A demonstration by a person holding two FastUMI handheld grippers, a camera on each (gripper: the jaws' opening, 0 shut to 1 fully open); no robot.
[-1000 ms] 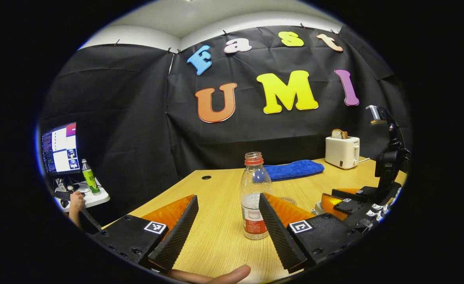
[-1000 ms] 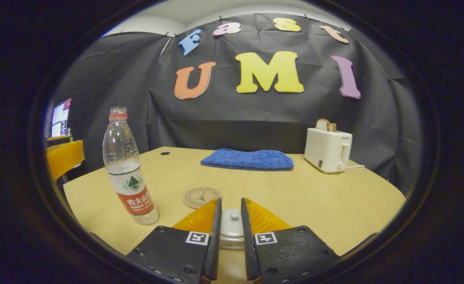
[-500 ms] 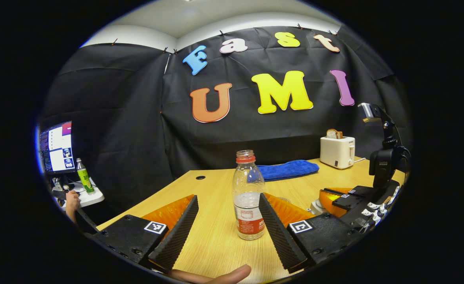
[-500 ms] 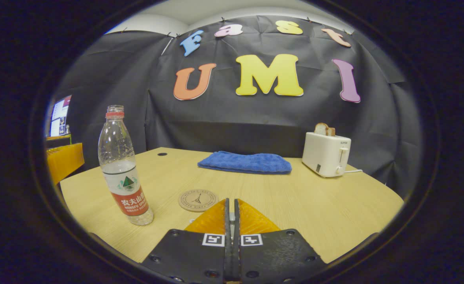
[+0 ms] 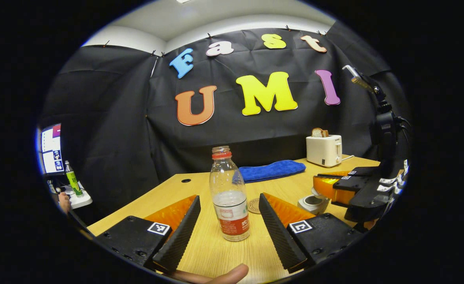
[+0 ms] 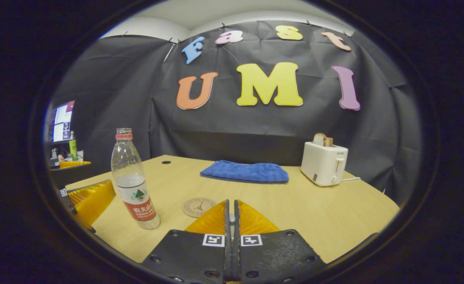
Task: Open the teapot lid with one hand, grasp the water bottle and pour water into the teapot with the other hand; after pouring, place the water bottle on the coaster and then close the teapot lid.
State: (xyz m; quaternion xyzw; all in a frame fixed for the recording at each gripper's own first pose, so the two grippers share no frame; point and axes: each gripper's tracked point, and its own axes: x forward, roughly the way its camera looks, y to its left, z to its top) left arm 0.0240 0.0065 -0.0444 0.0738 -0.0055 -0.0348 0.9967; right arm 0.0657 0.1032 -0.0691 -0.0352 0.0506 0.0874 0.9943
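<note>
Lid removal under way; pour pending.
Teapot (image 5: pixel 313 202) at right sits uncovered; right gripper (image 6: pixel 232 209) jaws pressed together, contents indiscernible. Left gripper (image 5: pixel 228 215) jaws wide, flanking water bottle (image 5: pixel 228 199), untouched.

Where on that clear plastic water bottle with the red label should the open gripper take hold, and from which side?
Best around the straight lower body of the clear plastic water bottle, at its red label, coming in level from the front. It stands upright on the wooden table, already centred between the left gripper's spread fingers. The shoulder and neck taper, so a grip there would likely slip.
</note>
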